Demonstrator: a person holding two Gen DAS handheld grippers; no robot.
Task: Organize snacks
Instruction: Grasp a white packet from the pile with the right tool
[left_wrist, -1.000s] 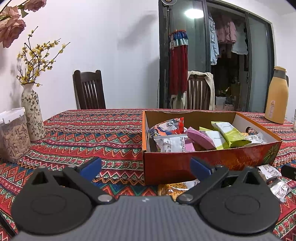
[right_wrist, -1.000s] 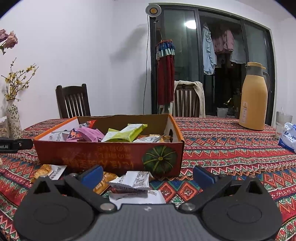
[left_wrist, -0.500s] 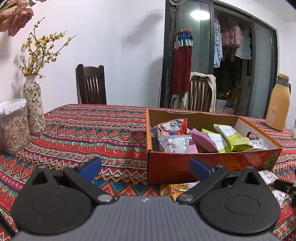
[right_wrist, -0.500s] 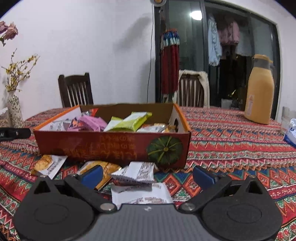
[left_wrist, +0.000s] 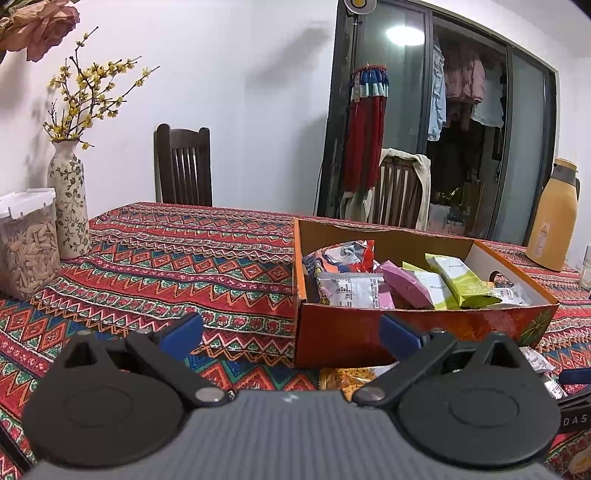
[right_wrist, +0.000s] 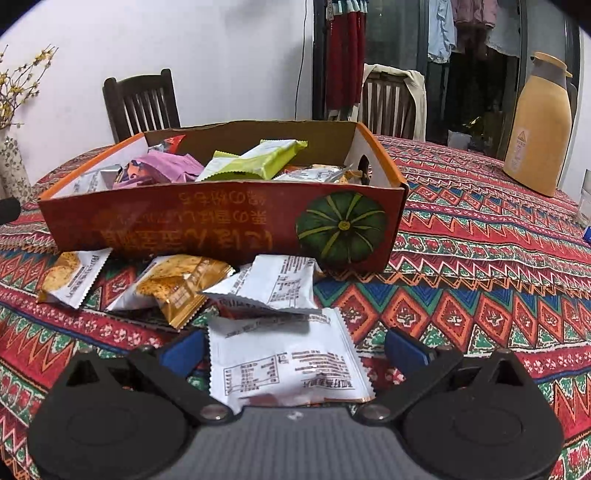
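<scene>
Right gripper (right_wrist: 293, 349): spread wide around white packet (right_wrist: 284, 363), lower centre.
Left gripper (left_wrist: 290, 332): wide, nothing held.
Risk: packet could be creased or slip if pinched at its edge.

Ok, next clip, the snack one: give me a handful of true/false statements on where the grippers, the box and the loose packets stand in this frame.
1. The right gripper is open, a white packet lying between its fingers. True.
2. The left gripper is clamped on a packet. False: it is open and holds nothing.
3. The snack box is empty. False: green, pink and white packets lie inside it.
4. Several packets lie on the tablecloth in front of the box. True.
5. An orange cracker packet lies outside the box. True.
</scene>
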